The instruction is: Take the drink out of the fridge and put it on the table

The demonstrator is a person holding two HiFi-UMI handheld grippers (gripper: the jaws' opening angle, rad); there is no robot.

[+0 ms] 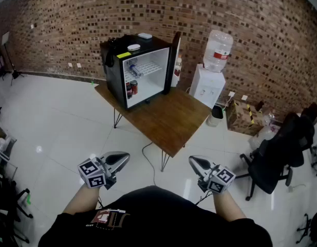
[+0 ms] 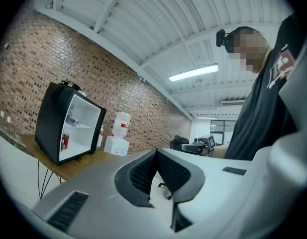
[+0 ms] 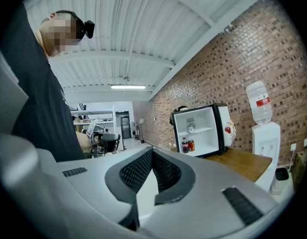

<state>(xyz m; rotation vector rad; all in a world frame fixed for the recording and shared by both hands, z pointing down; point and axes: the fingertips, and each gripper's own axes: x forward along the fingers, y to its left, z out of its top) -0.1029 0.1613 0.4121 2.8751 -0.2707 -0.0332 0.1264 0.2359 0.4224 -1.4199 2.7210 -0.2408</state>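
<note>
The left tool (image 1: pixel 125 157) and right tool (image 1: pixel 192 160) are both closed and empty, well short of the table (image 1: pixel 173 125). The drink (image 1: pixel 131 88) stands inside the open fridge (image 1: pixel 113 60) at the table's far-left corner. It is probably light, rigid and slick, so grip it mid-body. The near tabletop is bare. Mind the open door (image 1: pixel 175 55).

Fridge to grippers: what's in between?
Head view: bare table top, then floor with a cable near the table's corner. Nothing else before the fridge.
</note>
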